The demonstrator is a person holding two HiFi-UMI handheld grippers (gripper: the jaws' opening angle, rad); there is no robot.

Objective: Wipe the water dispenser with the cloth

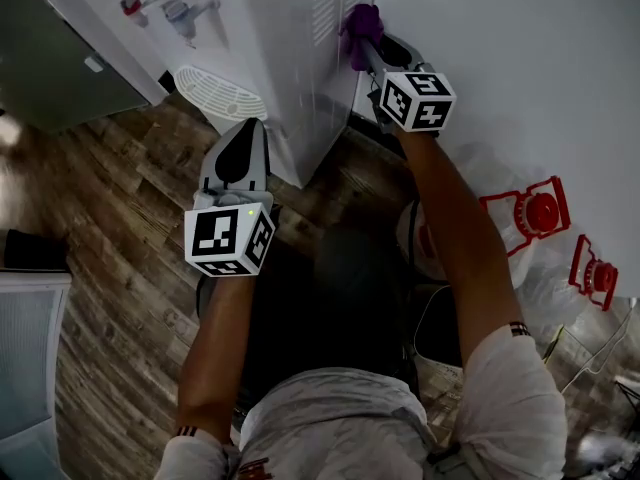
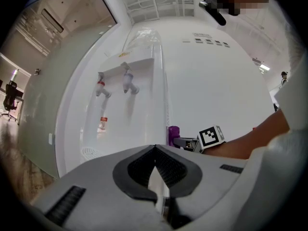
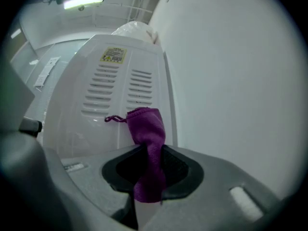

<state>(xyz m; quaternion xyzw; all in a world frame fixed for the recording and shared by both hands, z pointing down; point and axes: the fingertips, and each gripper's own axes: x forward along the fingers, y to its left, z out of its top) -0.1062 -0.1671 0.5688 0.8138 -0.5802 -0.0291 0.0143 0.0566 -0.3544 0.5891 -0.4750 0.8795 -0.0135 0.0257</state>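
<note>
The white water dispenser point(image 1: 280, 48) stands against the wall, with a red tap point(image 2: 101, 88) and a blue tap point(image 2: 128, 81) on its front. My right gripper point(image 1: 370, 50) is shut on a purple cloth point(image 1: 360, 23) and holds it against the dispenser's vented side panel point(image 3: 115, 90), close to the wall. In the right gripper view the cloth point(image 3: 147, 129) sticks up from between the jaws of the right gripper point(image 3: 147, 150). My left gripper point(image 1: 245, 130) hangs lower, near the dispenser's front corner. It point(image 2: 155, 147) is shut and holds nothing.
A round white drip tray point(image 1: 218, 93) juts from the dispenser's front. The white wall point(image 1: 500, 68) is tight on the right. Red bottle carriers point(image 1: 530, 213) lie by the wall on the right. A glass partition point(image 2: 53, 81) stands left. The floor point(image 1: 120, 268) is wooden.
</note>
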